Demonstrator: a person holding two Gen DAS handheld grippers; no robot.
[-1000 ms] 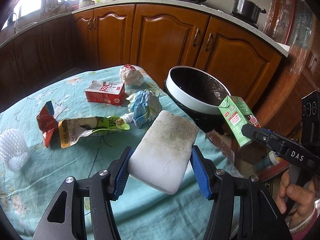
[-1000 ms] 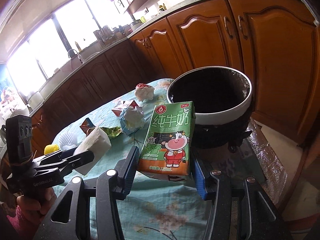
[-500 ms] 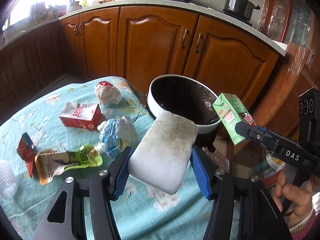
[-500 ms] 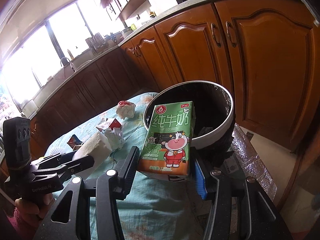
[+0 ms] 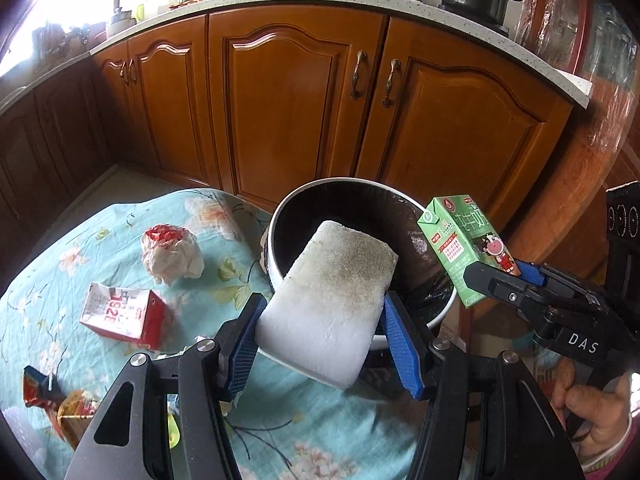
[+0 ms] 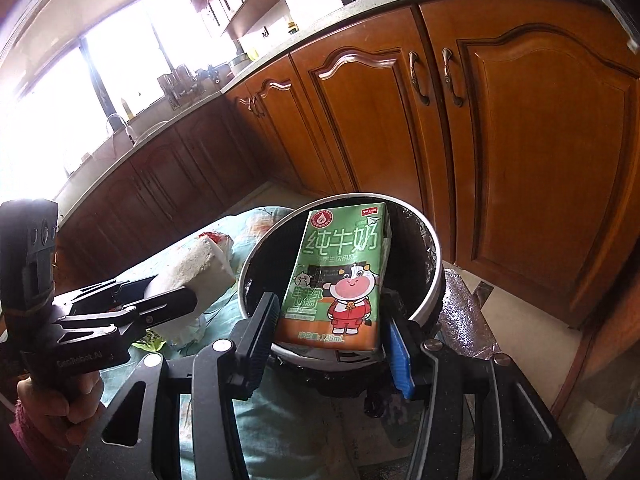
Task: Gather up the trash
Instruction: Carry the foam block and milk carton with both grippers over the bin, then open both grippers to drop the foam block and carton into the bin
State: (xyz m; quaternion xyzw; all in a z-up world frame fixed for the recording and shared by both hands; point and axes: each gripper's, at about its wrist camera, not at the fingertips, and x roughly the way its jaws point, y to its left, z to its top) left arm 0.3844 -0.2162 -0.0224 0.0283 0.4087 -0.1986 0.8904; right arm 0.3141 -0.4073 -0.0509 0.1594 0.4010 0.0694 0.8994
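My left gripper (image 5: 322, 340) is shut on a white foam block (image 5: 328, 300), held over the near rim of the black trash bin with a white rim (image 5: 280, 216). My right gripper (image 6: 332, 332) is shut on a green milk carton (image 6: 340, 276), held over the bin's (image 6: 436, 256) opening. The carton also shows in the left wrist view (image 5: 460, 244), above the bin's right rim. The foam block shows in the right wrist view (image 6: 196, 268), left of the bin.
On the floral tablecloth (image 5: 224, 224) lie a crumpled white and red paper ball (image 5: 172, 252), a red and white carton (image 5: 124, 316) and a red and orange wrapper (image 5: 52, 396). Wooden cabinets (image 5: 304, 92) stand close behind the bin.
Both grippers have moved forward with their loads. The foam block and the green carton now sit over the bin rather than short of it.
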